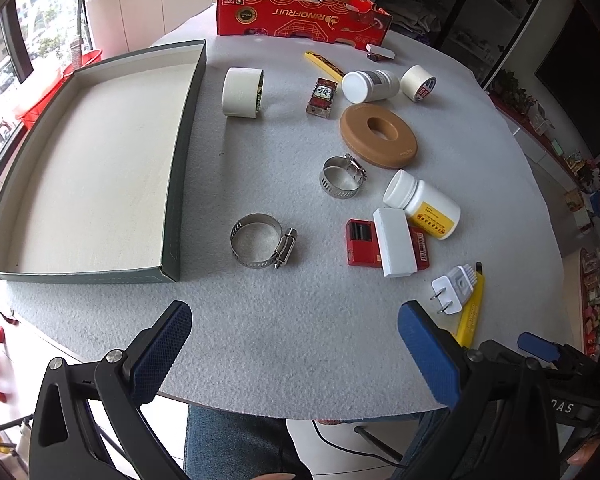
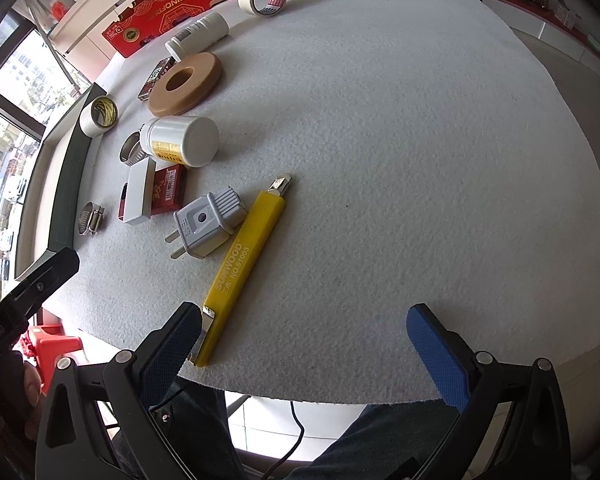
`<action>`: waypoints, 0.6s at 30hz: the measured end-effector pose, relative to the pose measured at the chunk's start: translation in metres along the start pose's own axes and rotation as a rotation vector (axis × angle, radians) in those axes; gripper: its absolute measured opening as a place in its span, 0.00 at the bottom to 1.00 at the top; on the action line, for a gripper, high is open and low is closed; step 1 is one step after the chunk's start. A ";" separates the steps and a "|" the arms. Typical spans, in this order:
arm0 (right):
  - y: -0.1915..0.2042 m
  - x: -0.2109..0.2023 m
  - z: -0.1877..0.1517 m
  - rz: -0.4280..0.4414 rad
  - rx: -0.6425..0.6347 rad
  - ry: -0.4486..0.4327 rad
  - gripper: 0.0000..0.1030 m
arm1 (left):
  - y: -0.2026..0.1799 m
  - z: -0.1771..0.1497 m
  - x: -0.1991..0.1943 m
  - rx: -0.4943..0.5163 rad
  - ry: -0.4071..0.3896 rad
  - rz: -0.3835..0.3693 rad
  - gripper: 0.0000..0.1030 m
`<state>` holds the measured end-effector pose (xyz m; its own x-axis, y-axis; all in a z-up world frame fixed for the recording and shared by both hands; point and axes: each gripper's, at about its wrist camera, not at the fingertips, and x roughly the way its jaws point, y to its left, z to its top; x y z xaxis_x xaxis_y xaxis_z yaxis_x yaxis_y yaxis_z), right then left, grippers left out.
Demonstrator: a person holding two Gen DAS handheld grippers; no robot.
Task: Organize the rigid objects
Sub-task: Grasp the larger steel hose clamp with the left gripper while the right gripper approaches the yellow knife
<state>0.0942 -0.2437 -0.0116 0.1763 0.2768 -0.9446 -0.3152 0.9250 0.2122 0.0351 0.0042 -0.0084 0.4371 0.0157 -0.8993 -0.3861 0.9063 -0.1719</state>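
Note:
A shallow green tray (image 1: 188, 128) with a pale floor lies empty at the left of the felt table. Scattered to its right are a hose clamp (image 1: 260, 242), a second clamp (image 1: 342, 176), a white tape roll (image 1: 242, 92), a tan ring (image 1: 378, 136), white bottles (image 1: 422, 204) (image 1: 370, 86), a red box under a white block (image 1: 394, 242), a plug (image 1: 452, 286) and a yellow cutter (image 2: 244, 268). My left gripper (image 1: 296, 356) stands open over the near table edge. My right gripper (image 2: 304, 354) is open, its left finger beside the cutter's near end.
A red cardboard box (image 1: 300, 12) stands at the table's far edge, with a small tape roll (image 1: 418, 82), a second yellow cutter (image 1: 326, 65) and a small red box (image 1: 322, 96) near it. Bare felt stretches across the right half in the right wrist view. A person's legs show below.

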 end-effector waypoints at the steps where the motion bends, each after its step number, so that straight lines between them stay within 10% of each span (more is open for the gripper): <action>1: 0.001 0.000 0.000 -0.008 -0.010 0.005 1.00 | -0.001 0.001 0.001 0.006 -0.002 -0.003 1.00; 18: 0.069 0.027 0.002 -0.168 -0.300 -0.051 1.00 | -0.006 0.025 0.042 0.139 -0.031 0.077 1.00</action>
<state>0.0791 -0.1717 -0.0221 0.2930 0.1463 -0.9449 -0.5362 0.8433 -0.0357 0.0760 0.0098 -0.0350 0.4360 0.0983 -0.8946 -0.3045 0.9515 -0.0439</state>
